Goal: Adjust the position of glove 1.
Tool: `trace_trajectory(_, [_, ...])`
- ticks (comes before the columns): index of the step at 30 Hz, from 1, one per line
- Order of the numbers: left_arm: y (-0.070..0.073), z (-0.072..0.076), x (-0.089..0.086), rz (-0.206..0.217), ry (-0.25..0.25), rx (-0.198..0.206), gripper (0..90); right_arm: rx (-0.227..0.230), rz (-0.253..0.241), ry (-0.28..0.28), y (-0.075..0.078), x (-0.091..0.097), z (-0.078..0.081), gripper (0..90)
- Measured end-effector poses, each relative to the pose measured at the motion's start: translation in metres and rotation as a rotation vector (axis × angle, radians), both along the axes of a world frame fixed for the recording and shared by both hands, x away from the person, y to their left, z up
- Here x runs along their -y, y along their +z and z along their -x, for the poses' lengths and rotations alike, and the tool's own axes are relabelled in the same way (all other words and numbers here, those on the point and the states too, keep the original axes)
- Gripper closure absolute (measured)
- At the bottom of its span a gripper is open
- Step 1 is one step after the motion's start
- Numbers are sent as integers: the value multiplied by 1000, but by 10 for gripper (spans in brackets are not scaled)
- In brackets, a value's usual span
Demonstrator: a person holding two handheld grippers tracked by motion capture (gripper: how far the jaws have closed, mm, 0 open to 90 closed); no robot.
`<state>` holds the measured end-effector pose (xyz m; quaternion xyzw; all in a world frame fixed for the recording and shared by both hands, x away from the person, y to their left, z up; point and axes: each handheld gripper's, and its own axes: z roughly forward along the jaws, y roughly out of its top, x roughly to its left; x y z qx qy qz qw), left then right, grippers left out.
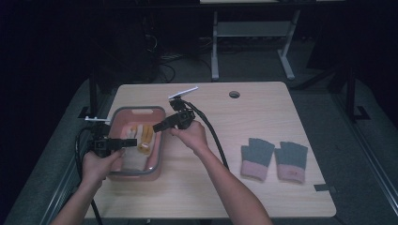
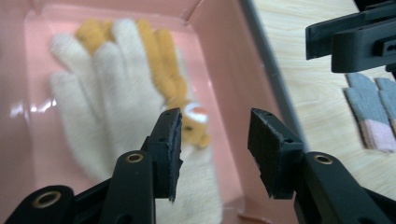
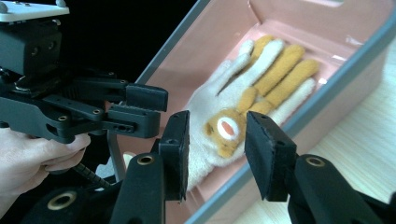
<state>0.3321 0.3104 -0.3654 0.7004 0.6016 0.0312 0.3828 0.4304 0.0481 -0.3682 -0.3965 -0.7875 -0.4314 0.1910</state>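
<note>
A: Left first. Your left gripper (image 1: 132,142) sits over the bin's (image 1: 158,140) near-left rim, jaws pointing right across it.

B: State?

A: Jaws apart, nothing between the pads. In the left gripper view the left gripper (image 2: 215,149) looks down into the bin (image 2: 219,70), and the gloves (image 2: 116,98) lie on the floor below the gap, not touched.

B: Gloves, plural?

A: A cream glove with an orange one on top, fingers toward the bin's far end. In the high view the gloves (image 1: 137,140) lie roughly mid-bin. There's a small orange and white patch near the orange cuff (image 2: 196,116); can't tell what it is.

B: Move right.

A: Your right gripper (image 1: 157,126) comes in from the bin's right side, tips just over the right rim, pointing left and down. Your right hand (image 1: 190,136) is over the table (image 1: 263,112) beside the bin.

B: Open or shut?

A: Also parted, holding nothing. In the right gripper view the right gripper (image 3: 217,154) frames the gloves (image 3: 261,74) inside the bin (image 3: 327,93); the patch shows through the gap, well below the pads. Your left gripper (image 3: 144,109) shows at the left, above the bin's edge, your hand (image 3: 32,158) around its grip.

B: Anything farther right?

A: Two grey mitts (image 1: 274,158) with pink cuffs lie side by side on the table's right half, well apart from the bin. They also show at the far right of the left gripper view (image 2: 373,112), under your right gripper (image 2: 355,37).
</note>
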Motion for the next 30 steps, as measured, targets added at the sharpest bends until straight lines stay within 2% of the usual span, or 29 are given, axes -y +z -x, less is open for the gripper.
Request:
trace_trajectory(4, [5, 0, 7, 24, -9, 29, 517, 18, -1, -13, 6, 12, 0, 567])
trace_trajectory(11, [8, -3, 15, 44, -31, 41, 483, 38, 3, -50, 15, 36, 0, 548])
trace_trajectory(15, [9, -6, 20, 73, -36, 49, 460, 41, 6, -67, 16, 47, 0, 532])
trace_trajectory(18, [11, -7, 25, 87, -36, 54, 420, 34, -20, -78, 16, 54, -1, 513])
trace_trajectory(23, [15, -8, 31, 100, -56, 66, 365, 36, -27, -96, 17, 64, 0, 485])
trace_trajectory(30, [21, -9, 42, 112, -66, 97, 340, 42, -28, -110, 19, 82, 2, 466])
